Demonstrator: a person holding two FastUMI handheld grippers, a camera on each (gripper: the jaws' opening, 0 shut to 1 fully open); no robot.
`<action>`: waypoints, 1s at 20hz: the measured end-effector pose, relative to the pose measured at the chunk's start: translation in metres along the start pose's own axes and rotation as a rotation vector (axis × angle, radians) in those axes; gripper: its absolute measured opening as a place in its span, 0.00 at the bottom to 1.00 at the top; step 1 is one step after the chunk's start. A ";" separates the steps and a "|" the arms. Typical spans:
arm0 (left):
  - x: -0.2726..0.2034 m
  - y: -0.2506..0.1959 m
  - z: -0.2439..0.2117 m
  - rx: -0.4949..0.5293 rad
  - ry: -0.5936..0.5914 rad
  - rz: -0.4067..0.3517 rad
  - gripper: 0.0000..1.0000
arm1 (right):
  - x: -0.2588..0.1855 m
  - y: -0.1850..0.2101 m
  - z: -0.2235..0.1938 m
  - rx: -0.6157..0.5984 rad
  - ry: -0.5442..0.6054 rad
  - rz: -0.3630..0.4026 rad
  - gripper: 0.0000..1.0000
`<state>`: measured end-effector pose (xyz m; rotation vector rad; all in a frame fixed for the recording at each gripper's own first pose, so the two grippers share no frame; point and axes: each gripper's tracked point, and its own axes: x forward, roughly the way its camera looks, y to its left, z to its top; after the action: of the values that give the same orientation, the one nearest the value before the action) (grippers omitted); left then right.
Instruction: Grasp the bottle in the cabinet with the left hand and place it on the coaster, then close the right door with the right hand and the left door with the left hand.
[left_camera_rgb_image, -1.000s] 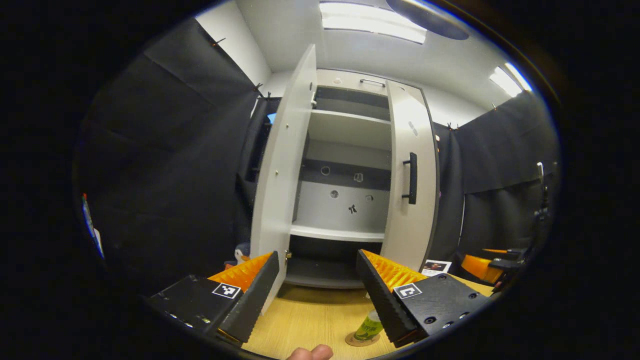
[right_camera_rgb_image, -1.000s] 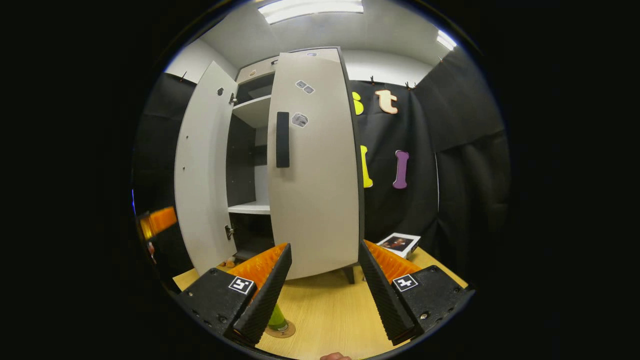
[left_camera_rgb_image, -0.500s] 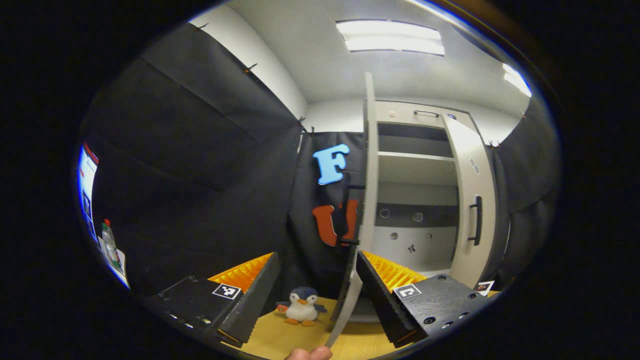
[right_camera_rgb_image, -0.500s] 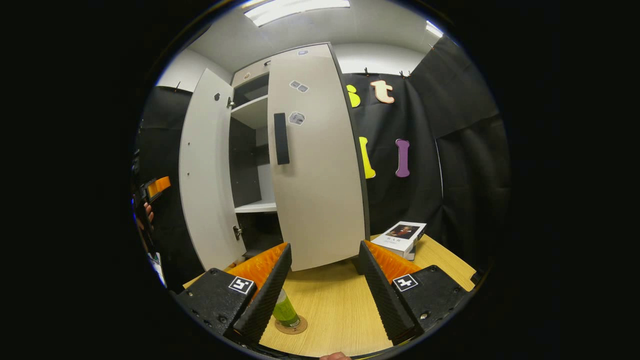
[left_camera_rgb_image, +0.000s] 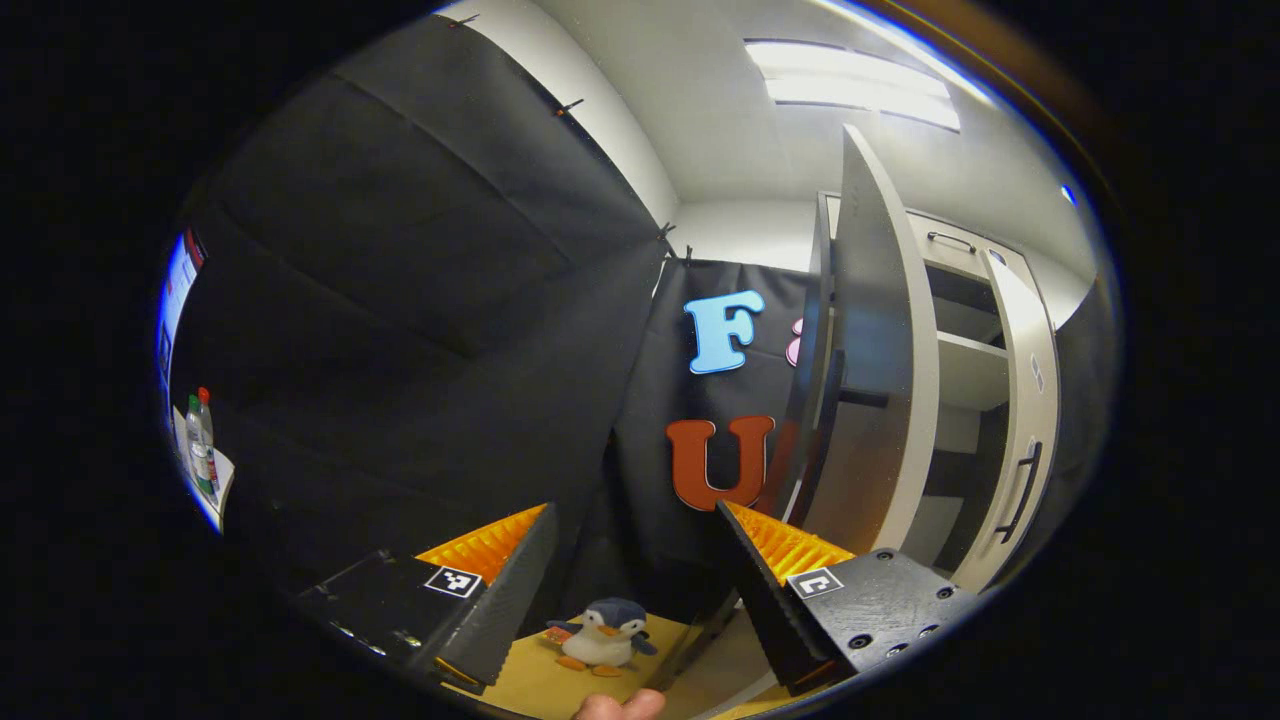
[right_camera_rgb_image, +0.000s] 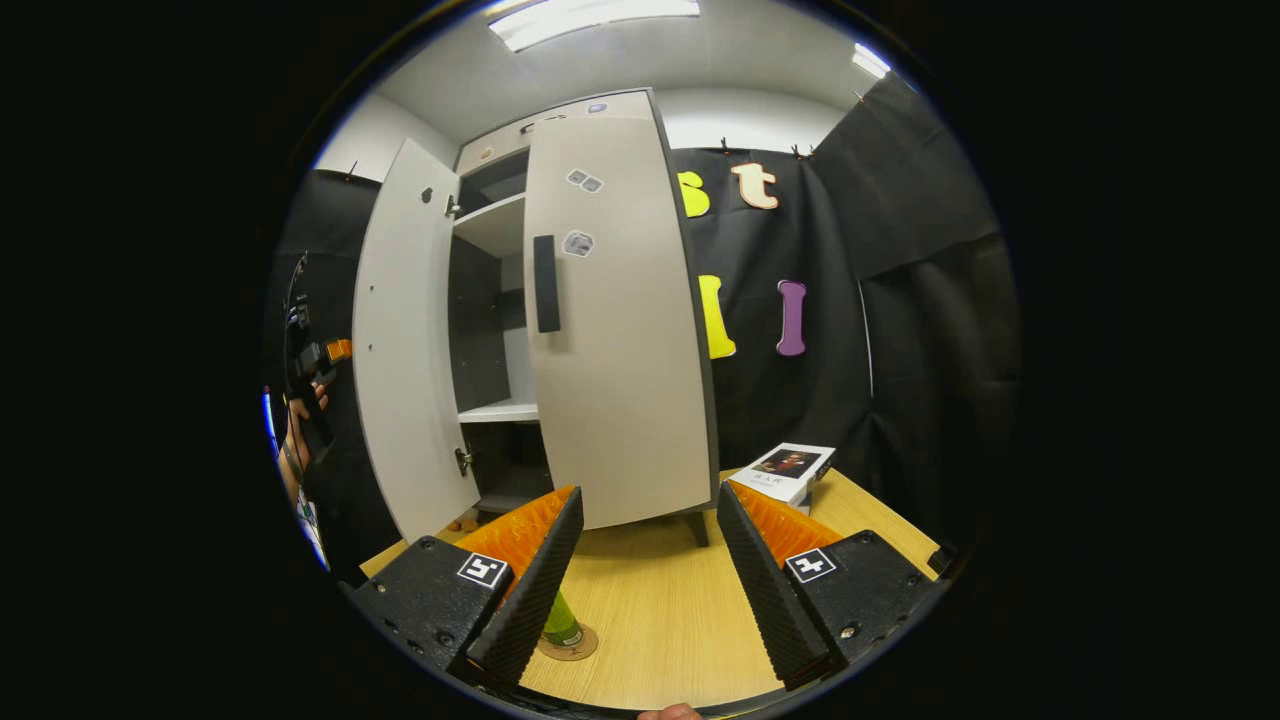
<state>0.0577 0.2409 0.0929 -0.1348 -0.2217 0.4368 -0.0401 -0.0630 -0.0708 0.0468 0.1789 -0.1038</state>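
Left hand-held gripper, spread and carrying nothing, is facing the black booth wall beside the tall white left cabinet door, which is standing wide open, with a small plush penguin below it on the pale wooden desk. Right hand-held gripper, also spread, is hovering before the nearly closed white right door. Green bottle is sitting on the round brown coaster. Swinging the left door carelessly could slam it or jolt the cabinet
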 end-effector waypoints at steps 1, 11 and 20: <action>0.000 0.000 0.003 0.012 -0.015 0.003 0.95 | 0.000 -0.001 0.000 0.005 -0.002 -0.004 0.83; -0.015 -0.039 -0.004 0.019 0.005 -0.072 0.99 | 0.011 0.007 -0.004 0.033 -0.013 0.017 0.83; -0.029 -0.109 -0.027 -0.083 0.081 -0.227 0.92 | -0.007 -0.016 0.010 0.033 -0.054 -0.044 0.83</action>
<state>0.0830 0.1284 0.0804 -0.2059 -0.1731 0.1960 -0.0465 -0.0788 -0.0603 0.0728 0.1245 -0.1519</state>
